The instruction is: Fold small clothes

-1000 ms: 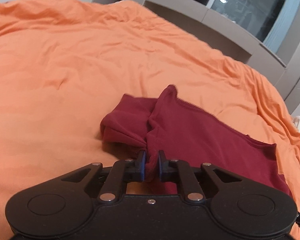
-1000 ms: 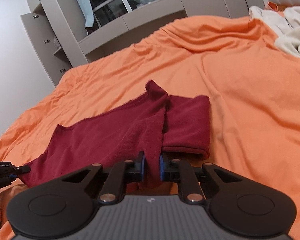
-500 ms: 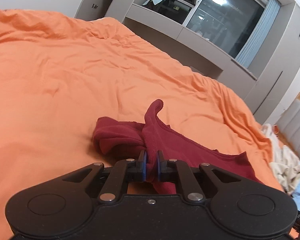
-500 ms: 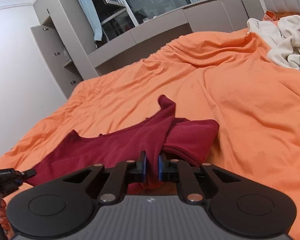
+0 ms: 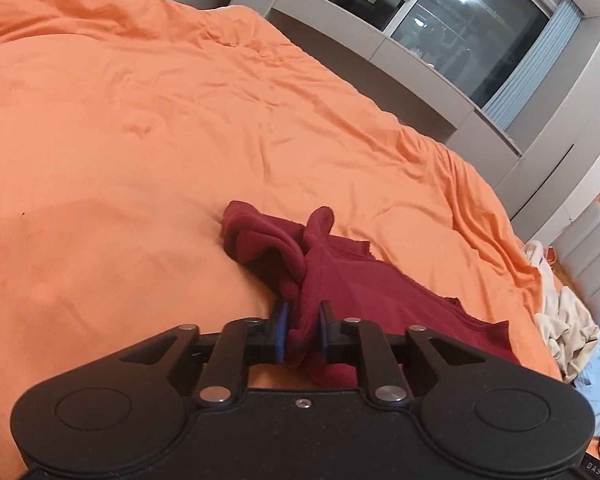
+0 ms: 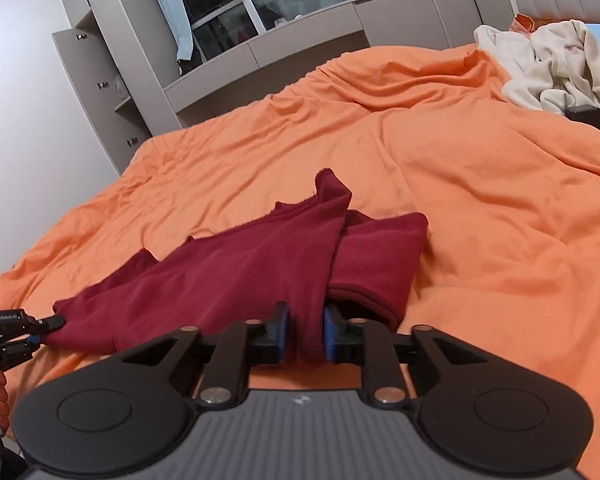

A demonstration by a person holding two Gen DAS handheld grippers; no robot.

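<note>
A dark red garment (image 5: 340,280) lies partly folded on the orange bed cover (image 5: 140,140). My left gripper (image 5: 302,330) is shut on a bunched edge of it, with a sleeve crumpled just ahead. In the right wrist view the same garment (image 6: 240,272) stretches leftward across the bed cover (image 6: 480,220), one part folded over to the right. My right gripper (image 6: 303,334) is shut on its near edge. The left gripper (image 6: 40,326) shows at the far left, holding the garment's other end.
A pile of cream and light blue clothes (image 6: 552,64) lies at the bed's far right, and also shows in the left wrist view (image 5: 568,332). Grey cabinets (image 6: 112,80) and a window (image 5: 460,28) stand beyond the bed.
Both grippers stay shut on the garment. They have lifted and pulled back a little, drawing the cloth taut between them; the sleeve near the left gripper has bunched more.
</note>
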